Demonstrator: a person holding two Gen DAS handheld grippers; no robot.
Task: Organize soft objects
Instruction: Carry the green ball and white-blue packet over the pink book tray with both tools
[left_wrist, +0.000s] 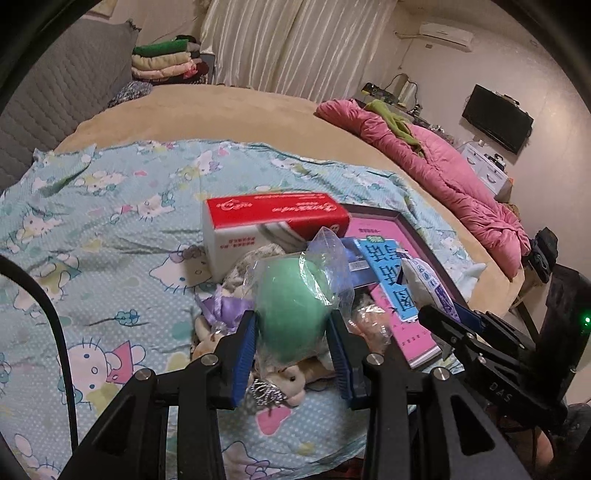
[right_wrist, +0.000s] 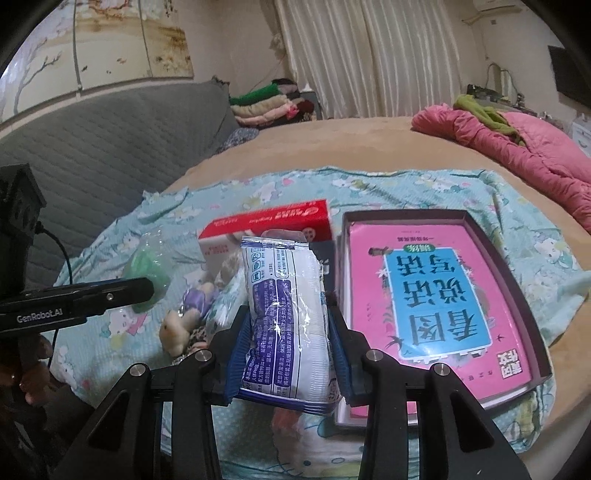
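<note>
Left tool (left_wrist: 291, 328) gripping bagged green ball (left_wrist: 291, 310), right tool (right_wrist: 288, 354) gripping wipes packet (right_wrist: 284, 314)

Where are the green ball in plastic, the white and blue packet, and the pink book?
Green ball (left_wrist: 291, 306), left wrist view: middle of its green surface.
White and blue packet (right_wrist: 286, 306), right wrist view: middle of its printed face.
Pink book (right_wrist: 436, 291), right wrist view: blue cover panel.
</note>
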